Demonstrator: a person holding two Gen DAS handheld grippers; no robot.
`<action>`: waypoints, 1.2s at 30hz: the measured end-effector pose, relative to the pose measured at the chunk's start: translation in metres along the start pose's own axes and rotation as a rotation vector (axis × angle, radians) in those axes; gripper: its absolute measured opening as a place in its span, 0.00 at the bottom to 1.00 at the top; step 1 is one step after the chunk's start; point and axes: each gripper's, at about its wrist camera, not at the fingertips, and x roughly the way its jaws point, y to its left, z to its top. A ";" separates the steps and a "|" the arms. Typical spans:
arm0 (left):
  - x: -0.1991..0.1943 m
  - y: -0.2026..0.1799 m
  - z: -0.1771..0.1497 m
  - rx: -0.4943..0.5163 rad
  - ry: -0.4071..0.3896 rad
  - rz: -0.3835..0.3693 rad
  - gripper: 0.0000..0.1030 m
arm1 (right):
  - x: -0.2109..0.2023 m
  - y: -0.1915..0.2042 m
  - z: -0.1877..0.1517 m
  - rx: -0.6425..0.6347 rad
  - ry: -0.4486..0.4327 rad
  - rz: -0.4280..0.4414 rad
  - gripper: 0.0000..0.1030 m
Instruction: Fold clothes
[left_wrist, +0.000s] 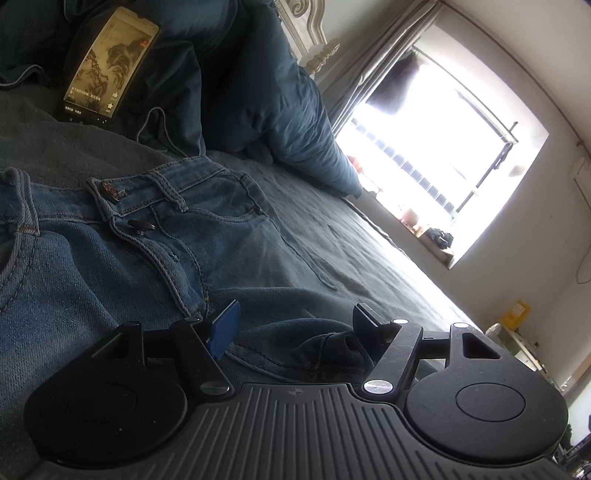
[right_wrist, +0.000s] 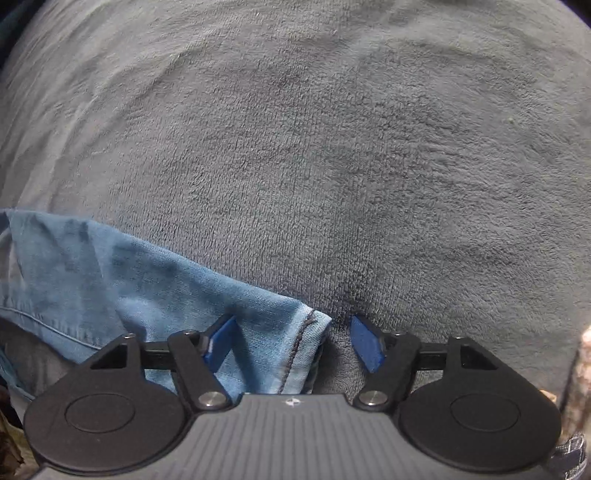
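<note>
One pair of jeans lies on the bed, waistband toward the pillows, fly unbuttoned, with two metal buttons showing and contrast stitching along the pocket and belt loops. The denim is mid-blue, slightly faded, and rumpled near the crotch, where a bunched fold rises between the fingers of the left gripper. That gripper's jaws stand partly apart and its blue pads do not press the fold. In the right wrist view a paler, inside-out-looking leg end of the jeans with a dark-stitched hem lies on the grey plush cover. The right gripper points down at it with its jaws partly apart: the hem sits beside the left pad, while the other pad is clear of the cloth, so nothing is clamped. One phone with a lit screen leans against a dark blue pillow, a cable trailing from it. One bright window lies beyond the bed.
</note>
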 end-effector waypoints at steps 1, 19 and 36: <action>0.000 0.000 0.000 0.001 -0.001 0.000 0.66 | -0.002 0.004 -0.003 -0.015 -0.021 -0.018 0.53; 0.001 -0.001 -0.001 0.002 -0.007 0.004 0.66 | -0.058 0.067 -0.008 -0.260 -0.426 -0.392 0.18; -0.010 -0.001 0.005 -0.045 -0.033 -0.037 0.66 | -0.165 0.104 -0.126 -0.010 -0.834 -0.288 0.43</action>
